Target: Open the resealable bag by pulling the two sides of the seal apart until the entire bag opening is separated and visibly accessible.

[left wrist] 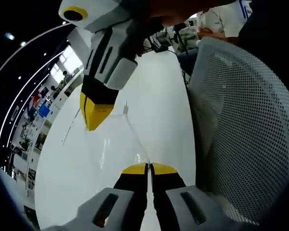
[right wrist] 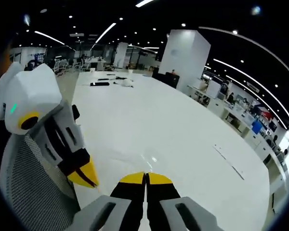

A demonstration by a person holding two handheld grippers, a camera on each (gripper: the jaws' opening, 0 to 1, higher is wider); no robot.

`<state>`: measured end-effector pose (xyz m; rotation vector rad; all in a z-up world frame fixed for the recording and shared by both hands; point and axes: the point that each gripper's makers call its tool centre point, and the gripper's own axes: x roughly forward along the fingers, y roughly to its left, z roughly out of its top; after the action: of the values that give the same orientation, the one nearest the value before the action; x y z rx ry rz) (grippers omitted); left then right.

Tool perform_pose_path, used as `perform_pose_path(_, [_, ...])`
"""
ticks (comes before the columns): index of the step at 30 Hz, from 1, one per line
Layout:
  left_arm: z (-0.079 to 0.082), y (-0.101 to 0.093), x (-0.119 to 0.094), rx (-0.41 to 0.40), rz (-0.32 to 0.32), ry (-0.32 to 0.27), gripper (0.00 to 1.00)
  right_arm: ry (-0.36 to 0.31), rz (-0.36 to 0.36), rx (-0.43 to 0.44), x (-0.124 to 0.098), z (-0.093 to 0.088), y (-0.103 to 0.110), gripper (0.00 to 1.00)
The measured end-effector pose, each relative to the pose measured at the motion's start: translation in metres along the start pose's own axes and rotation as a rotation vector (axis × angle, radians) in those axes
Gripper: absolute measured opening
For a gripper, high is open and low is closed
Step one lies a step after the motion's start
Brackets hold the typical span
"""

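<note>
Bag [left wrist: 120,139] edges pinched, both grippers closed

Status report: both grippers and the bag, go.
Left gripper shut on clear bag, right gripper shut on its far edge. Bag stretched between them over white table. Mesh chair alongside, not blocking.

The left gripper [left wrist: 149,166] had its yellow-tipped jaws pressed together. The right gripper [right wrist: 145,176] was likewise closed, both held near each other above the table's edge.
</note>
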<state>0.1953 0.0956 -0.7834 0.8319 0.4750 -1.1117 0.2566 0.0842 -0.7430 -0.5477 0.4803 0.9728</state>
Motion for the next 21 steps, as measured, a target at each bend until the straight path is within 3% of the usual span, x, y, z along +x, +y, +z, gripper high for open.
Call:
perform_pose_path(5, [-0.005,0.002,-0.003,-0.093,0.009,-0.01,0.01,0.036,-0.001,-0.017,0.005,-0.012,0.007,0.0])
perform_pose_path(7, [-0.004,0.007,-0.006,-0.159,0.043,-0.033,0.01,0.058,-0.019,-0.073,0.006,-0.015,0.006,0.0])
perform_pose_path(10, [-0.005,0.012,-0.012,-0.25,0.064,-0.065,0.04,0.059,-0.028,-0.072,0.01,-0.015,0.002,0.0])
perform_pose_path(17, [-0.014,0.031,-0.034,-0.277,0.155,-0.056,0.06,0.073,-0.056,-0.128,0.019,-0.015,-0.014,0.0])
perform_pose_path(21, [-0.024,0.036,-0.044,-0.36,0.186,-0.056,0.09,0.08,-0.069,-0.16,0.026,-0.015,-0.026,0.0])
